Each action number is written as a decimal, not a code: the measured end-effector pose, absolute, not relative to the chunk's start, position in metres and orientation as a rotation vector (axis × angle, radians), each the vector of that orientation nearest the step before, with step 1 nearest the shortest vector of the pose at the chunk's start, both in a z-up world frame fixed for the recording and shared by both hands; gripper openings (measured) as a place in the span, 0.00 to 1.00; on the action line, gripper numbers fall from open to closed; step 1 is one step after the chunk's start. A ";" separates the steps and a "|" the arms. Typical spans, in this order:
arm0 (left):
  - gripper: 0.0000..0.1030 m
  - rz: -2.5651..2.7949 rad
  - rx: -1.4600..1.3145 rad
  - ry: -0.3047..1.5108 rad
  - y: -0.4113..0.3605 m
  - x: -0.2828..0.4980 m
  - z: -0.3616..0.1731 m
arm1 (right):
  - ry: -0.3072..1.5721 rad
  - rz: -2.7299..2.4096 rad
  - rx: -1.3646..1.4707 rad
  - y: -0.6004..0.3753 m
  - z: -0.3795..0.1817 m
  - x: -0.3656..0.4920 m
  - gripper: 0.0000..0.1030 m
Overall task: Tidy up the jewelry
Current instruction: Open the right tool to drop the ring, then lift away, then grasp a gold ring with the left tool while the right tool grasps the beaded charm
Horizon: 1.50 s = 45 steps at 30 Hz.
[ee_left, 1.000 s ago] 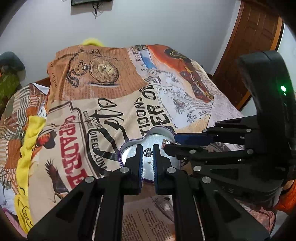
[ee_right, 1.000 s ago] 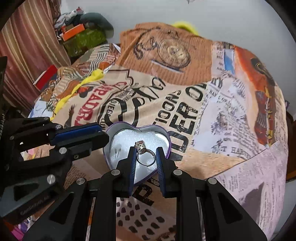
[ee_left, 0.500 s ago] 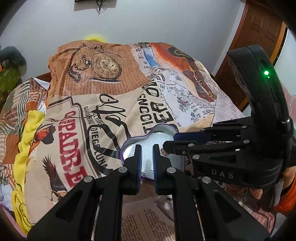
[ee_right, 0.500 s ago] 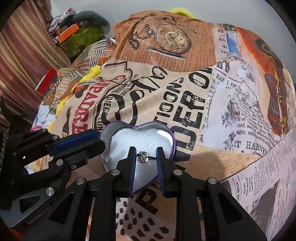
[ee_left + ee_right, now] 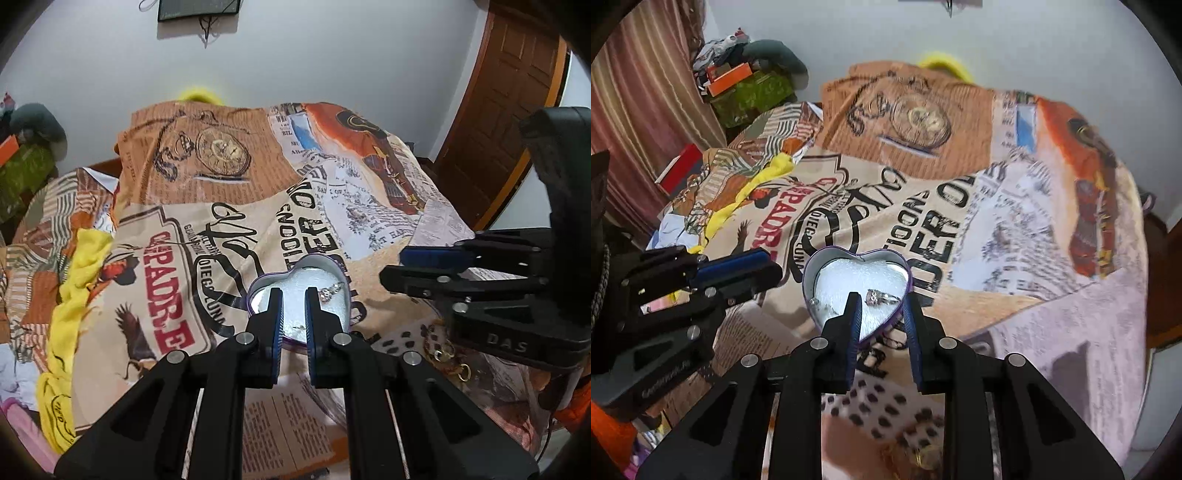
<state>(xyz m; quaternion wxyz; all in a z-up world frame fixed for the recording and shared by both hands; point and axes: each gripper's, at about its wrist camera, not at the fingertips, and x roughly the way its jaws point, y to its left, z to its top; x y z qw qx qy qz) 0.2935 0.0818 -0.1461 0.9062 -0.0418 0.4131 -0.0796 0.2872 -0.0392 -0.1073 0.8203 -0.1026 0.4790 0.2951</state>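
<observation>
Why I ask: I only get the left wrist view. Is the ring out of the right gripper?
Observer: Yes. On the right gripper the jaws have just been opening; its pads touch nothing, and the ring lies in the box.
Operator: Lying how?
Observer: On its side, stone toward the left in the right wrist view.
Operator: Anything else inside?
Observer: One small silvery piece by the box's left wall.
</observation>
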 end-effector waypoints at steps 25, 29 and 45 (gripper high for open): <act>0.29 -0.267 -0.007 0.844 -0.003 0.203 -0.142 | 0.844 0.477 -0.207 -0.137 -0.081 0.194 0.39; 0.29 -0.317 0.000 0.886 -0.021 0.204 -0.157 | 0.874 0.453 -0.231 -0.150 -0.099 0.185 0.39; 0.29 -0.435 -0.015 1.033 -0.071 0.240 -0.201 | 0.983 0.441 -0.162 -0.188 -0.143 0.194 0.39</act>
